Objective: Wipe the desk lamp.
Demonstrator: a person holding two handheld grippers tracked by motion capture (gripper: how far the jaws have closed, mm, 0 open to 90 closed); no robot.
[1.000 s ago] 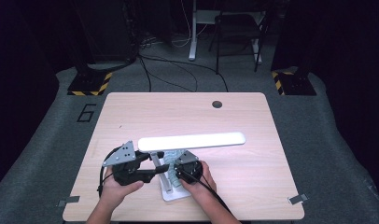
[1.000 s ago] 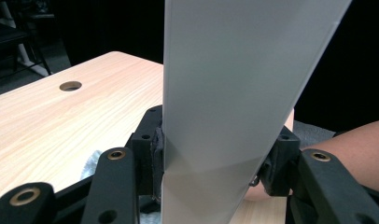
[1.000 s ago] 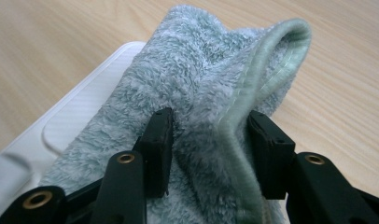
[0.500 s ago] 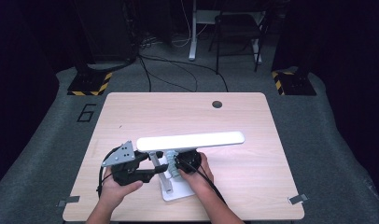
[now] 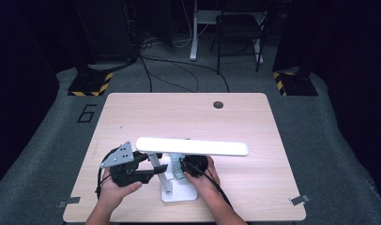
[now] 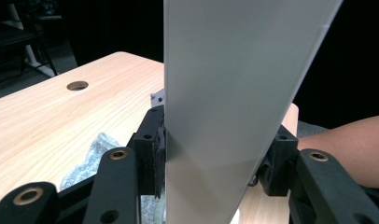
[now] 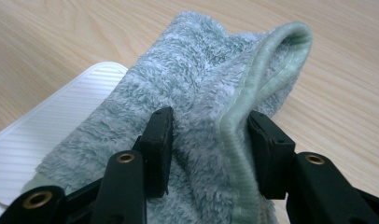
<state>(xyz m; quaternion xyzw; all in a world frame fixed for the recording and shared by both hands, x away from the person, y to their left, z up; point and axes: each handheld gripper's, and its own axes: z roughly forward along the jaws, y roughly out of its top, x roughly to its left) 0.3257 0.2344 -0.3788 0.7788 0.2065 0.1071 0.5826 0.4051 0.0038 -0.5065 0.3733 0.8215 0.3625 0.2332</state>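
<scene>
A white desk lamp stands near the table's front edge, with a flat base (image 5: 179,193), a slanted arm (image 5: 156,164) and a long light bar (image 5: 193,146) lying level over both hands. My left gripper (image 5: 153,169) comes in from the left and is shut on the lamp arm (image 6: 225,93), a pad pressed on each side. My right gripper (image 5: 184,168) is shut on a pale green fluffy cloth (image 7: 201,70) bunched between its jaws. The cloth (image 5: 178,168) rests on the ribbed white base (image 7: 61,126). The light bar hides part of the right gripper in the high view.
The wooden table (image 5: 179,117) has a round cable hole (image 5: 218,104) at its far side. Beyond the table on the dark floor are cables, a chair (image 5: 240,28) and yellow-black striped stands (image 5: 90,84).
The right gripper with the cloth has shifted slightly over the lamp base. The left gripper and the lamp have kept still.
</scene>
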